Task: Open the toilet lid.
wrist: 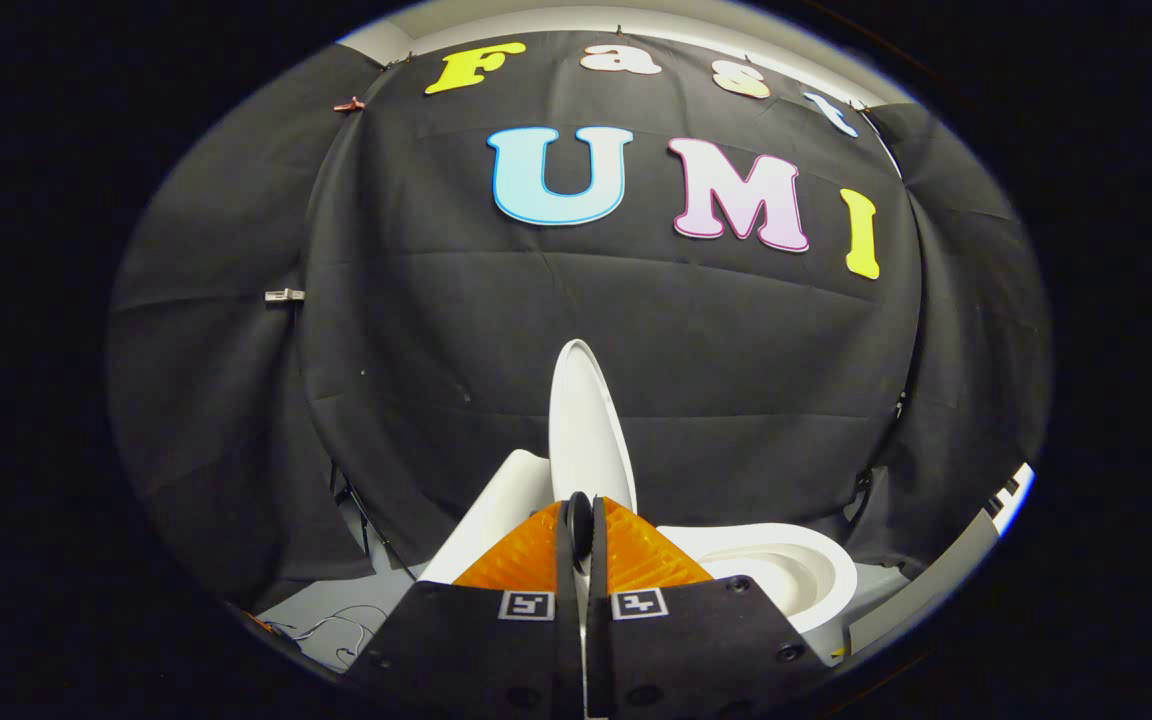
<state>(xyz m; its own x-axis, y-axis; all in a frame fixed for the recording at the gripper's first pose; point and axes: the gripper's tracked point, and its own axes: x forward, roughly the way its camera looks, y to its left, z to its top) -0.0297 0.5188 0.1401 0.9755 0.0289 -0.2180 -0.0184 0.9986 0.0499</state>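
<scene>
Already upright, the white toilet lid (584,425) stands on edge just beyond the gripper (579,520), whose two fingers are drawn nearly together with only a thin slit between them; whether they pinch the lid's near edge cannot be told. To the right lies the open toilet bowl (816,580), to the left the white tank (496,510); loose cables (336,630) trail on the grey floor (321,600).

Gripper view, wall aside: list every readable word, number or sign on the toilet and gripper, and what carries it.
None readable.
Toilet lid, bowl: no text.
Two square markers on the gripper: coded patterns, not words.
Its fingers stand almost closed at the raised lid's edge; grip unclear.
</scene>
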